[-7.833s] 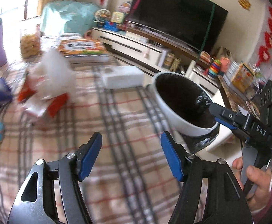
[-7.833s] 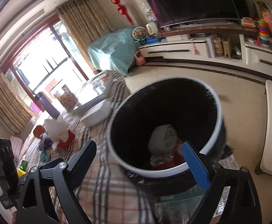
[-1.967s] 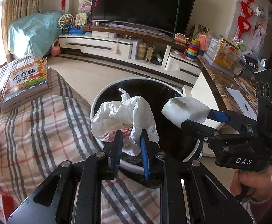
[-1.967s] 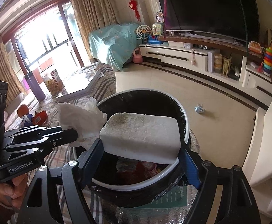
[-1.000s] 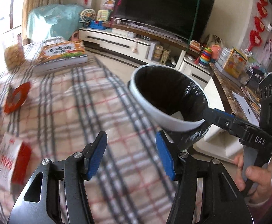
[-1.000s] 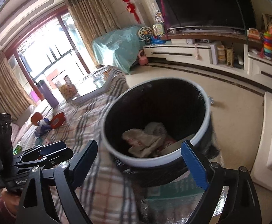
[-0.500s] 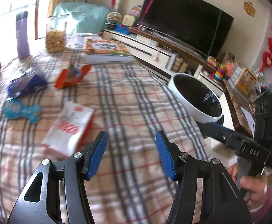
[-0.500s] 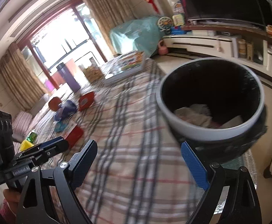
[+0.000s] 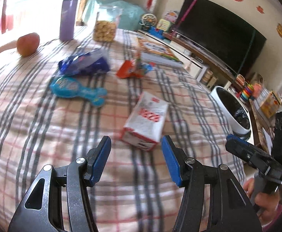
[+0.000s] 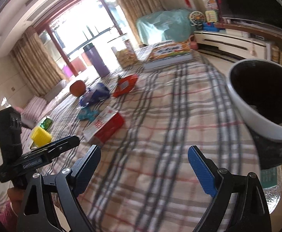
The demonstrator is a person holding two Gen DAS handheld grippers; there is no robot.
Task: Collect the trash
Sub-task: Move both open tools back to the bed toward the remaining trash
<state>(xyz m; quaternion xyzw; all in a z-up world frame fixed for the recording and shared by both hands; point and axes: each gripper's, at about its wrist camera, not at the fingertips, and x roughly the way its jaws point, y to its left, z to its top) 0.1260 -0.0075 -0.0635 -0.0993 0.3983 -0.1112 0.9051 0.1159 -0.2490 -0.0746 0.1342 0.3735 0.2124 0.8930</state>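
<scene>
A plaid cloth (image 9: 44, 127) covers the surface that fills both my views, reaching well ahead of my fingers. The white trash bin (image 10: 257, 104) with its black liner stands off the surface's edge, ahead and to the right of my right gripper (image 10: 143, 160), whose fingers are spread wide with nothing between them, poised above bare cloth. In the left wrist view the same bin sits far to the right, past the surface's edge. A picture book (image 9: 156, 52) lies at the far end, with a purple bottle (image 9: 68, 17) and a clear cookie jar (image 9: 106, 27) upright beyond it to the left.

My left gripper (image 9: 136, 158) hovers with fingers parted and empty. Straight ahead of them, just beyond the tips, lies a red-and-white carton (image 9: 146, 119) on its side. Farther ahead and to the left are a blue snack bag (image 9: 84, 63), a teal wrapper (image 9: 77, 89) and an orange-red packet (image 9: 130, 68), well apart from my fingers. An apple (image 9: 27, 43) rests far to the left. In the right wrist view a yellow block (image 10: 41, 136) sits behind my left gripper.
</scene>
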